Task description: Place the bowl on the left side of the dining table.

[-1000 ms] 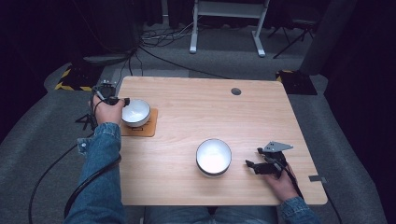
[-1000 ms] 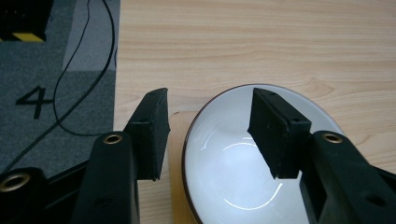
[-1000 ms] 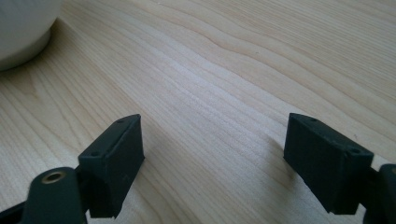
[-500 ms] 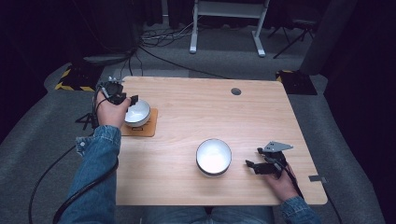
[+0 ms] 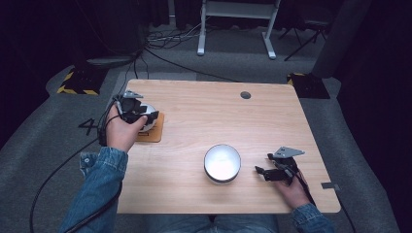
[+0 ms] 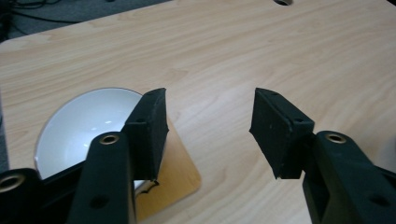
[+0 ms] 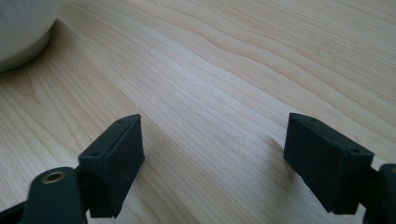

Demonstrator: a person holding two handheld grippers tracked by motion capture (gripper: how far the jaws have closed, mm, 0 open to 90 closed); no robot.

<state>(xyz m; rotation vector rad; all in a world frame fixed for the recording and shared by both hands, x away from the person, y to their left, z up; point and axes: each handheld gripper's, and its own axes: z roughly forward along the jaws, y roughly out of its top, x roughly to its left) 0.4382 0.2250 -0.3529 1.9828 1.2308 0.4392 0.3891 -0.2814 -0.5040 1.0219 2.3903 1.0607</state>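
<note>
A small white bowl [image 5: 151, 124] sits on a brown square coaster [image 5: 151, 137] at the table's left side. My left gripper [image 5: 145, 115] hovers over it, open and holding nothing. In the left gripper view the small bowl [image 6: 86, 133] lies below and behind the left jaw, with the coaster [image 6: 180, 175] under it, and my left gripper [image 6: 210, 133] frames bare wood. A larger white bowl [image 5: 222, 162] stands near the front middle. My right gripper [image 5: 261, 173] rests open just right of it. The right gripper view has that bowl's side [image 7: 21, 32] at top left, beyond my open right gripper [image 7: 212, 156].
The wooden table [image 5: 204, 111] has a round cable hole [image 5: 245, 95] near its far edge. Cables trail off the left side onto the grey carpet. A white desk frame [image 5: 235, 24] stands on the floor beyond the table.
My left gripper has swung from the small bowl's left side to over it, now covering most of it in the high view. The right gripper has stayed put.
</note>
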